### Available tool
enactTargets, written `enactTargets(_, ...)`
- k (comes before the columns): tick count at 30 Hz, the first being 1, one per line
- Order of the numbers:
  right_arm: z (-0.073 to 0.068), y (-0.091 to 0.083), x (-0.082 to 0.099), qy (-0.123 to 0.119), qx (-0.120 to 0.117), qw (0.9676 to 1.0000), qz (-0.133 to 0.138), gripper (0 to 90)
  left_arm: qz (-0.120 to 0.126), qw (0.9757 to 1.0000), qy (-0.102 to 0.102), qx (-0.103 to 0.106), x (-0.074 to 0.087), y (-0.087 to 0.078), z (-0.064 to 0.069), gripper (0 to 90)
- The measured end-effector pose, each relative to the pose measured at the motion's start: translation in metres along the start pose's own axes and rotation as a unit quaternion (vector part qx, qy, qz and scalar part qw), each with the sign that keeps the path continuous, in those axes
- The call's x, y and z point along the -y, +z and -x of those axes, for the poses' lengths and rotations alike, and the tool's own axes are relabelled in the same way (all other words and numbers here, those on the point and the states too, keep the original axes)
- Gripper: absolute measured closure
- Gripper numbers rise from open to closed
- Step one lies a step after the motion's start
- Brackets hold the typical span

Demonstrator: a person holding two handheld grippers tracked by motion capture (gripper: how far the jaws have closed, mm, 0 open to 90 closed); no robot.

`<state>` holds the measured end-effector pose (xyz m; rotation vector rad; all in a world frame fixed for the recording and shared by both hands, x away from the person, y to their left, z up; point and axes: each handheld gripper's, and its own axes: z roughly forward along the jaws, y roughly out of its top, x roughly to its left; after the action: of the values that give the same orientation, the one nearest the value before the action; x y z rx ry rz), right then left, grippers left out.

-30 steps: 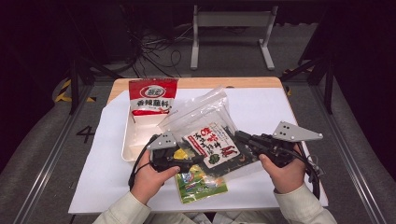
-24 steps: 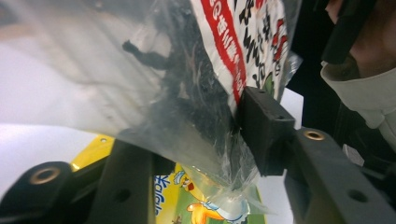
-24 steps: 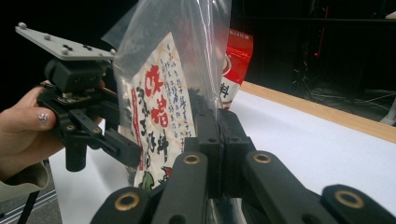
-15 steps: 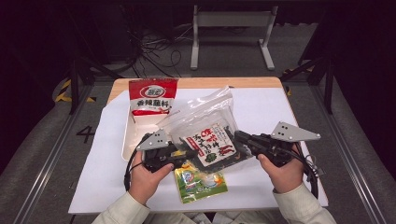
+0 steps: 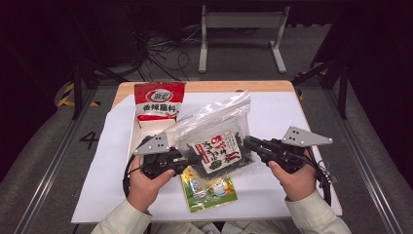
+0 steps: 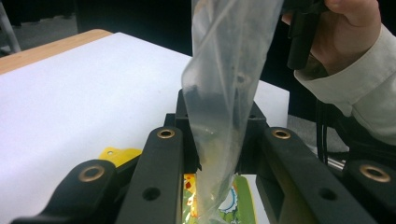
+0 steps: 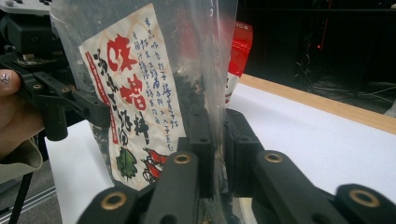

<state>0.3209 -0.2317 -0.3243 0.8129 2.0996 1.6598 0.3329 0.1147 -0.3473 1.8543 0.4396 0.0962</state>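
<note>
A clear plastic bag (image 5: 214,127) with a dark snack packet (image 5: 216,152) inside hangs above the table between both grippers. My left gripper (image 5: 192,158) grips its left edge. In the left gripper view the film (image 6: 229,70) fills the gap of that gripper (image 6: 217,122), whose jaws have just been closing onto it. My right gripper (image 5: 246,143) holds the opposite edge. Its jaws (image 7: 218,128) have just been opening a little, and the bag (image 7: 140,79) still sits tight between the pads. A green and yellow packet (image 5: 209,189) lies flat below the bag.
A red snack packet (image 5: 158,101) rests on a cream tray (image 5: 132,139) at the back left. A white sheet (image 5: 292,117) covers most of the wooden table. The table's edges drop to a grey floor with metal rails on both sides.
My left hand has risen slightly, and its jaws have closed on the bag's left edge. The bag now hangs lifted between both grippers. The right hand has stayed in place.
</note>
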Motion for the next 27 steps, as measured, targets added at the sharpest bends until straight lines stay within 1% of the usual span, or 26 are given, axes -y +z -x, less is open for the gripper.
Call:
enactTargets(3,0.000,0.000,-0.001,0.001,-0.004,1.0000,0.002,75.1,-0.007,0.9999,0.015,-0.001,-0.005,-0.003,0.001,76.8)
enactTargets(4,-0.001,-0.001,-0.001,-0.001,-0.002,1.0000,0.003,73.0,-0.008,0.9999,0.009,0.001,-0.006,-0.004,0.002,76.9)
enactTargets(5,-0.001,-0.001,-0.002,-0.002,-0.002,1.0000,0.003,71.3,-0.010,0.9998,0.017,0.001,-0.008,-0.005,0.001,76.9)
enactTargets(6,0.000,-0.002,-0.002,-0.002,0.000,1.0000,0.003,68.9,-0.010,0.9998,0.017,-0.001,-0.009,-0.005,0.001,76.8)
enactTargets(7,0.000,-0.002,-0.002,-0.002,0.000,1.0000,0.003,68.9,-0.010,0.9998,0.017,-0.001,-0.009,-0.005,0.001,76.8)
enactTargets(8,0.000,-0.002,-0.002,-0.003,0.003,1.0000,0.000,66.7,-0.012,0.9997,0.023,-0.004,-0.010,-0.007,0.000,76.8)
enactTargets(9,0.001,-0.003,-0.002,-0.009,0.014,0.9998,-0.006,64.9,-0.013,0.9998,0.016,-0.004,-0.011,-0.008,0.000,76.8)
enactTargets(10,0.003,-0.004,-0.002,-0.011,0.022,0.9997,-0.007,64.7,-0.015,0.9996,0.024,-0.010,-0.012,-0.010,-0.001,76.9)
enactTargets(11,0.003,-0.004,-0.002,-0.011,0.022,0.9997,-0.007,64.7,-0.014,0.9998,0.015,-0.008,-0.013,-0.011,0.000,76.9)
enactTargets(12,0.004,-0.006,-0.002,-0.006,0.022,0.9997,-0.009,64.4,-0.013,0.9995,0.022,-0.019,-0.014,-0.013,-0.001,77.0)
enactTargets(13,0.005,-0.007,-0.002,-0.006,0.025,0.9996,-0.009,63.8,-0.016,0.9993,0.026,-0.024,-0.015,-0.015,-0.002,77.0)
enactTargets(14,0.006,-0.008,-0.002,-0.007,0.029,0.9995,-0.010,63.2,-0.015,0.9995,0.017,-0.023,-0.016,-0.018,-0.003,77.0)
enactTargets(15,0.007,-0.010,-0.002,-0.007,0.033,0.9994,-0.010,62.6,-0.015,0.9993,0.022,-0.025,-0.017,-0.020,-0.005,77.0)
enactTargets(19,0.011,-0.014,-0.002,-0.003,0.040,0.9991,-0.012,60.6,-0.021,0.9990,0.026,-0.031,-0.022,-0.030,-0.009,77.0)
enactTargets(20,0.012,-0.015,-0.001,-0.002,0.041,0.9991,-0.012,60.5,-0.025,0.9990,0.023,-0.030,-0.023,-0.032,-0.010,76.9)
enactTargets(21,0.013,-0.016,-0.001,-0.002,0.044,0.9990,-0.012,60.5,-0.026,0.9989,0.026,-0.030,-0.025,-0.034,-0.010,76.9)
enactTargets(22,0.014,-0.017,-0.001,-0.001,0.047,0.9988,-0.013,60.3,-0.026,0.9989,0.025,-0.029,-0.026,-0.036,-0.010,76.9)
enactTargets(23,0.015,-0.018,0.000,0.000,0.048,0.9988,-0.014,60.1,-0.029,0.9986,0.030,-0.031,-0.027,-0.038,-0.011,76.9)
enactTargets(27,0.019,-0.020,0.002,0.005,0.054,0.9982,-0.024,58.3,-0.032,0.9984,0.031,-0.036,-0.032,-0.043,-0.011,76.8)
